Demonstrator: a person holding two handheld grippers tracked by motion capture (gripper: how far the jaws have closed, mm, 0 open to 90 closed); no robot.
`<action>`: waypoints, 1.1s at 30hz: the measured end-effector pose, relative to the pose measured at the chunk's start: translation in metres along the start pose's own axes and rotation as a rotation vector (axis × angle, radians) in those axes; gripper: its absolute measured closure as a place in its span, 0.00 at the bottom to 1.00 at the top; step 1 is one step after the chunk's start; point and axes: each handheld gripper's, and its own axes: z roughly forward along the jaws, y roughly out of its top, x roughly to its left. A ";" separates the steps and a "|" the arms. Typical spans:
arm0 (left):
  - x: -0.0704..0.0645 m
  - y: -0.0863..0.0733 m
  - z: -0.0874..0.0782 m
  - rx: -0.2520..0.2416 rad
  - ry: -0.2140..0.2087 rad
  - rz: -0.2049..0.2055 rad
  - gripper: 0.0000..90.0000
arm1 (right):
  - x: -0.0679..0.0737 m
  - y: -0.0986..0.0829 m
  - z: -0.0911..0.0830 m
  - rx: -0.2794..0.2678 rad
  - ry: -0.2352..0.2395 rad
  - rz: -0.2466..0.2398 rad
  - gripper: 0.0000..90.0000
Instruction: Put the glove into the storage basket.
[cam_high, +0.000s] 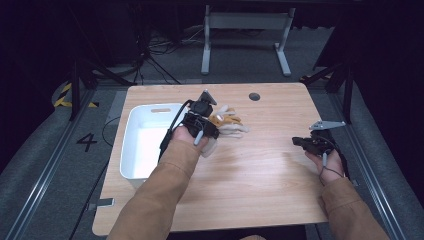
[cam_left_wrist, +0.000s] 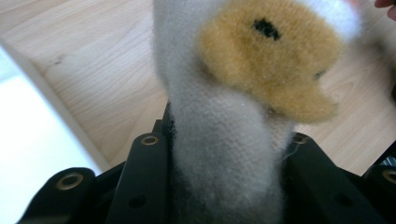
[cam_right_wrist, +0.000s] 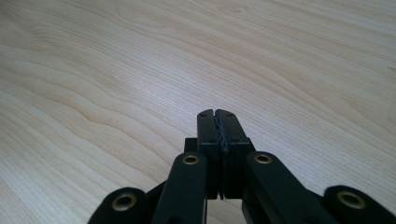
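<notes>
The pale wooden rectangular surface carried a white rectangular plastic bin along its left edge, open at the top and seemingly empty. Just right of the bin, toward the far edge, lay a small heap of fuzzy white and tan knitted socks, and the left claw was pinching one of them: in the left gripper view the white knit bulged between the two black jaws, a tan patch above it. The fabric looked light, soft and limp, so it would likely sag and trail once lifted; a bunched fold of the knit gives the surest hold, and a thin pinch might slip. The bin's near wall stood close, leaving a short, open path over its rim. The right claw hung near the right edge, its jaws pressed together on nothing, over bare wood with ample free room.
</notes>
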 end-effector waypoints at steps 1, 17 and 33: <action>0.001 0.000 -0.001 -0.001 0.009 -0.003 0.75 | 0.000 0.000 0.000 0.001 0.000 0.001 0.99; 0.033 0.002 -0.038 0.010 0.122 -0.167 0.75 | -0.001 -0.003 0.000 0.012 0.002 0.017 0.99; 0.065 -0.003 -0.057 0.008 0.158 -0.339 0.74 | 0.004 -0.003 0.000 0.028 -0.025 -0.020 0.99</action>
